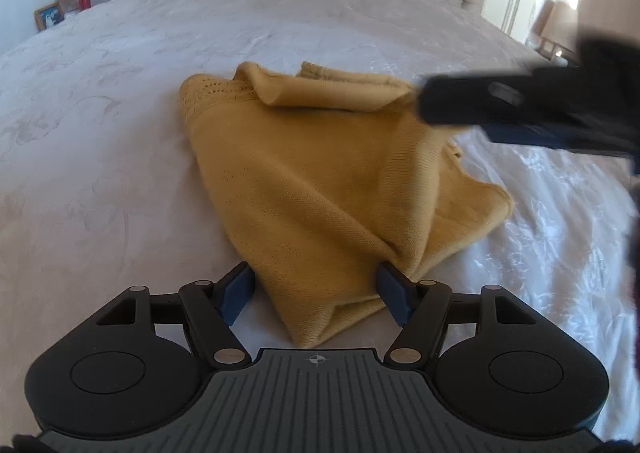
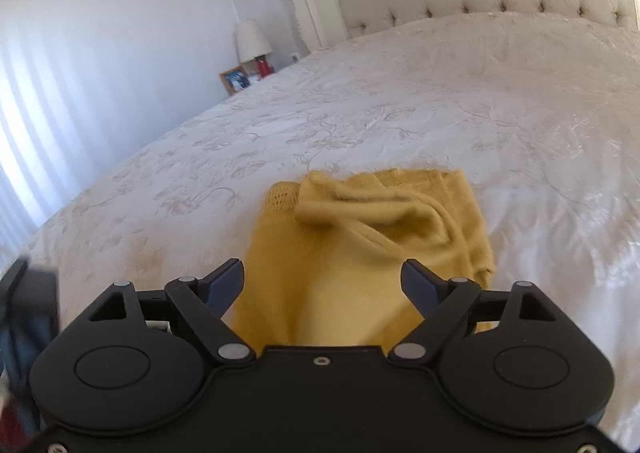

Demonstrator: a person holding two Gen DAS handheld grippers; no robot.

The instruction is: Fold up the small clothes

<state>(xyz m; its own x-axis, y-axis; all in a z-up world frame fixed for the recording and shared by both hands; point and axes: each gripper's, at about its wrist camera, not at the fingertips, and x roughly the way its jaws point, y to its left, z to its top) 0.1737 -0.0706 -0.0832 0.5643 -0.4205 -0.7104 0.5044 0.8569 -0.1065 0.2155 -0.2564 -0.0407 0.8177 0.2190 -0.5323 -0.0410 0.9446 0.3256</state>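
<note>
**Near corner of the garment sits inside my left claw**

The yellow knit garment (image 1: 320, 173) lies crumpled on the bed (image 1: 120, 133), its long axis running away from my left claw (image 1: 316, 293), whose jaws stand apart around the nearest corner, pads not visibly pressing. My right claw (image 2: 324, 289) hovers wide open and empty just above the cloth's near side, level with its far fold. The left is nearer the corner. Nothing blocks either; lamp (image 2: 251, 41) and picture frame (image 2: 235, 80) are well away.

Mustard-yellow knit garment (image 1: 320, 181), white bedspread (image 1: 120, 113) — faint floral pattern
</note>
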